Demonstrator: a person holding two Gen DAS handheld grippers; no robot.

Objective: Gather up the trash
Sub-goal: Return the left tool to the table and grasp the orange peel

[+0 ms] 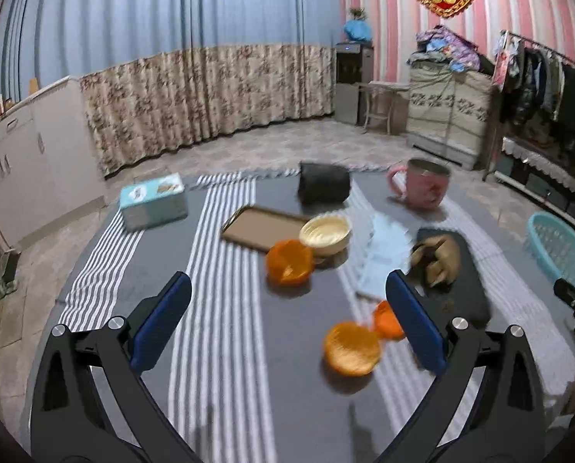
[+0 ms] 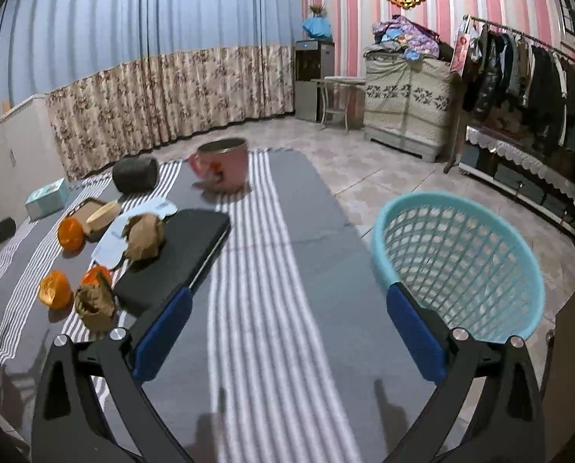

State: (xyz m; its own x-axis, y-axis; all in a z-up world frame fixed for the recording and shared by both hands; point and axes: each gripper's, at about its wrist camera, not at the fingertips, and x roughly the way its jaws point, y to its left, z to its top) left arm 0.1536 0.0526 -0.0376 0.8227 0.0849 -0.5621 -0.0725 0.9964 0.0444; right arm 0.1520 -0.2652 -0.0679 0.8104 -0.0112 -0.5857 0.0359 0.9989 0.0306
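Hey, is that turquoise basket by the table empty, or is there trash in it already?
Empty as far as shown: the turquoise basket shows only bare lattice walls in the right wrist view. Its near bottom sits behind the right gripper.

bare cloth (image 2: 272, 289) between notebook (image 2: 179, 254) and basket (image 2: 457, 254)

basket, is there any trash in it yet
No, the teal basket shows only bare mesh inside, while the orange peels lie on the table.

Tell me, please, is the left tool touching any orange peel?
Apart: in the left wrist view the open left tool hovers above the table, and the nearest peel lies clear of both fingers.
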